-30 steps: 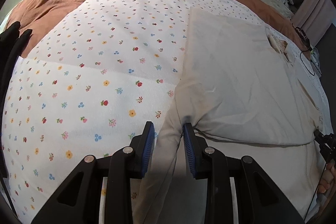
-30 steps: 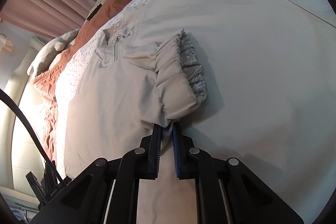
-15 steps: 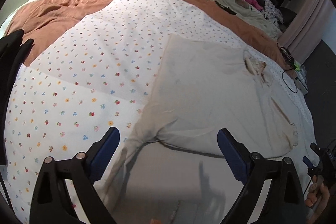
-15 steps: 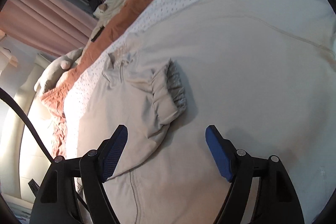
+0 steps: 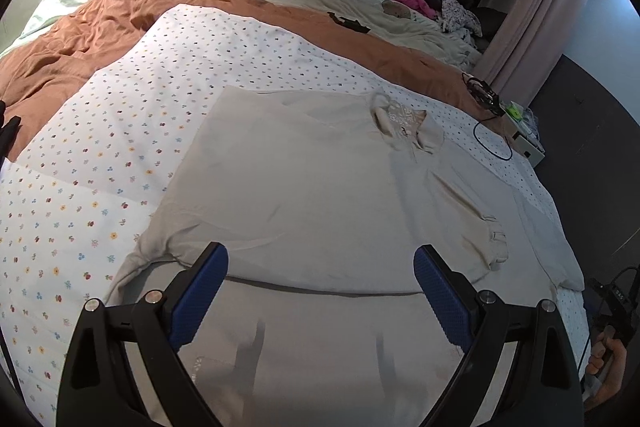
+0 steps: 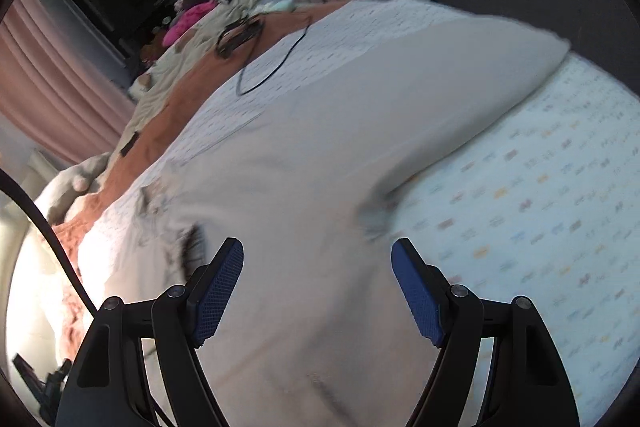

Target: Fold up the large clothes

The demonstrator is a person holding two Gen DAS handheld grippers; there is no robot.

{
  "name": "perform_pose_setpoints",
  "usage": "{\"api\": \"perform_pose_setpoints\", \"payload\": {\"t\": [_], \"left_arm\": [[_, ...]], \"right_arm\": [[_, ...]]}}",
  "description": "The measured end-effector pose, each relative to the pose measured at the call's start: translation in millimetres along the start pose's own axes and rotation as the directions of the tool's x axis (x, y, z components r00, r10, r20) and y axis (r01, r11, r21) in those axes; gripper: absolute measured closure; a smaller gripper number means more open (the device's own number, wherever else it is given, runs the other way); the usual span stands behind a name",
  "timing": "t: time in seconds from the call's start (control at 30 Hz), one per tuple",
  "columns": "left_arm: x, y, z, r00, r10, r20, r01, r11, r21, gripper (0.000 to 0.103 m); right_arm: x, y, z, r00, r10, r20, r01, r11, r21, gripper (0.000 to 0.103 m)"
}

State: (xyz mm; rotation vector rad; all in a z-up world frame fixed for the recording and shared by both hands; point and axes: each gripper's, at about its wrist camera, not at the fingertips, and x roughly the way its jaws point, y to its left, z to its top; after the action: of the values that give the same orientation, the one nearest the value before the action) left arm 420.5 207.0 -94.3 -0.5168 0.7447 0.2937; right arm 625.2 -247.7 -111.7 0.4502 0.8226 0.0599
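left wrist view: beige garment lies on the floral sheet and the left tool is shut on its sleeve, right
Not quite. The left wrist view shows the left tool open, holding nothing; the beige garment does lie on the floral sheet.

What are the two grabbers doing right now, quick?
Left gripper: open, holding nothing, above the beige garment.
Right gripper: open, holding nothing, above the same garment.

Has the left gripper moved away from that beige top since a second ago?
Yes. The left gripper has let go, opened wide and pulled back from the beige garment; the collar and brown duvet now show more fully in its view.
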Motion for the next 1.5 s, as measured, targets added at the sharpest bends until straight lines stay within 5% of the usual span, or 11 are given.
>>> {"api": "perform_pose_setpoints", "payload": {"t": [0.3,0.43,0.67,0.97,1.17,1.27,1.5], "left_arm": [[15.4,-57.7,-9.7,0.998,-0.061,0.006,0.061,0.997,0.047,0.007],[28.5,-79.0,-16.1,0.998,-0.064,-0.004,0.064,0.995,0.075,0.007],[52.0,-107.7,-22.7,0.999,-0.037,-0.015,0.038,0.989,0.141,0.007],[75.6,-112.1,-35.1,0.999,0.017,-0.049,-0.008,0.983,0.185,0.007],[85.4,-108.5,-35.5,0.997,0.035,-0.062,-0.023,0.984,0.176,0.007],[85.9,-108.5,-35.8,0.997,0.038,-0.061,-0.027,0.984,0.177,0.007],[83.0,-105.3,-30.7,0.998,0.016,-0.067,-0.005,0.988,0.157,0.007]], "right_arm": [[-31.1,-50.4,23.2,0.995,-0.071,0.064,0.068,0.996,0.057,0.029],[-17.2,-57.6,30.8,0.994,-0.083,0.072,0.077,0.994,0.079,0.035],[11.0,-80.2,45.2,0.996,-0.073,0.056,0.064,0.988,0.141,0.059],[53.0,-119.0,66.5,0.994,-0.094,0.048,0.080,0.967,0.241,0.064],[79.3,-121.7,80.5,0.990,-0.125,0.070,0.102,0.959,0.266,0.068],[82.2,-116.4,86.8,0.988,-0.135,0.073,0.113,0.961,0.252,0.099],[40.2,-59.0,105.0,0.974,-0.127,0.189,0.110,0.989,0.100,0.103]]}}
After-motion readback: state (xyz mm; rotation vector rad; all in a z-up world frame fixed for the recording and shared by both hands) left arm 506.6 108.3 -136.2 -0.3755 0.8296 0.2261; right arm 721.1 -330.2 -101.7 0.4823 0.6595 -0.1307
